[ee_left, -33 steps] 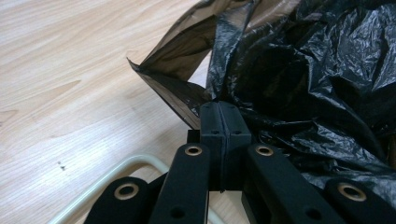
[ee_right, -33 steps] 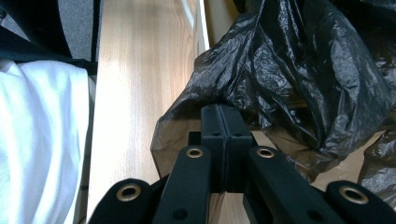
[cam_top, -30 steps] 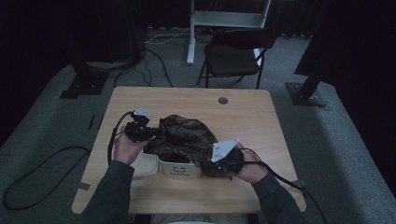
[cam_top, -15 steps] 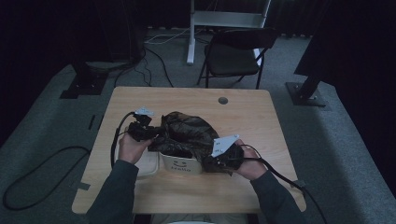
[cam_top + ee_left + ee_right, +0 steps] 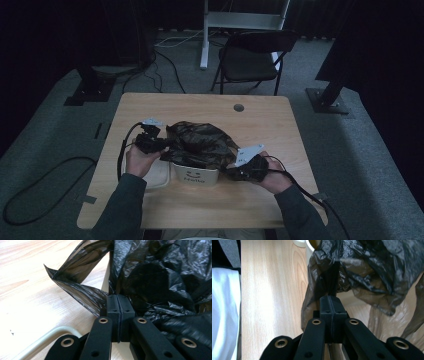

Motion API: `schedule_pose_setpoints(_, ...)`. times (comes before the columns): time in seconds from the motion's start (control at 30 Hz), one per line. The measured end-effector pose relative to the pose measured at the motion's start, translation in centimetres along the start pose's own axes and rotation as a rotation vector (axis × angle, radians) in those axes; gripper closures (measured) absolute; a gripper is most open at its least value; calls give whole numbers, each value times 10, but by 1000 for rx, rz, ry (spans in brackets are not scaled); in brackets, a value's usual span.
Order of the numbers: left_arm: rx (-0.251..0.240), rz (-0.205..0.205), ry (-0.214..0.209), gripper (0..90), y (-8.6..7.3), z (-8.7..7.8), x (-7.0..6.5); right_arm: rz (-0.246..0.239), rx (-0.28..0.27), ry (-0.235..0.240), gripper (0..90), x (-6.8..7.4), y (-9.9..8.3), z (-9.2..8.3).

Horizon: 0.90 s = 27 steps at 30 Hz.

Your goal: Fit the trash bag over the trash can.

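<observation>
Left hand-held gripper [image 5: 159, 145] is clamped tight on the left edge of the black plastic bag [image 5: 200, 142], which lies draped over a small white bin [image 5: 196, 174] at the near middle of the table [image 5: 210, 107]. To the right, the right hand-held gripper [image 5: 231, 172] is likewise clamped on the bag's right edge, just beside the bin. Risk noted: the film is thin and pinched at narrow points, so uneven or hard pulling could tear it, slip it from the pads, or tip the light bin.

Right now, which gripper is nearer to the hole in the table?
Left, though not by much. The left gripper is below-left of the hole; the right gripper sits lower, toward the near edge.
</observation>
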<state>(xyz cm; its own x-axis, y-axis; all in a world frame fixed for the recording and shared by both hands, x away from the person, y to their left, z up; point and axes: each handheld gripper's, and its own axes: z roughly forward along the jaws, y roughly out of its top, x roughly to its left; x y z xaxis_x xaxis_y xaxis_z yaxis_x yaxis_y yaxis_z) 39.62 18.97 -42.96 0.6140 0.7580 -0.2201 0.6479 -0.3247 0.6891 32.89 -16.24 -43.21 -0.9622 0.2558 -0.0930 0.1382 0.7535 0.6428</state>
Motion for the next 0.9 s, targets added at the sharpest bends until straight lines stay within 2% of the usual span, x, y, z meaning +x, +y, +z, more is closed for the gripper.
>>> schedule_pose_setpoints(0.13,-24,-10,-7,839,-2,-7,-1,-2,-6,2,900,1,-2,-3)
schedule_pose_setpoints(0.27,-53,3,-5,780,-1,-20,-5,-8,-13,1,900,3,0,-5)
schedule_pose_setpoints(0.47,-102,-4,-22,712,1,-39,-11,-18,-19,1,900,6,4,-5)
schedule_pose_setpoints(0.57,-99,20,-27,691,1,-44,-17,-27,-19,4,900,6,6,-5)
schedule_pose_setpoints(0.7,-115,21,-57,679,0,-51,-23,-28,-18,5,900,6,6,-4)
schedule_pose_setpoints(0.8,-99,31,-84,663,-2,-53,-29,-28,-20,6,900,7,6,-5)
schedule_pose_setpoints(0.9,-69,42,-88,662,-6,-51,-34,-28,-19,5,900,7,6,-6)
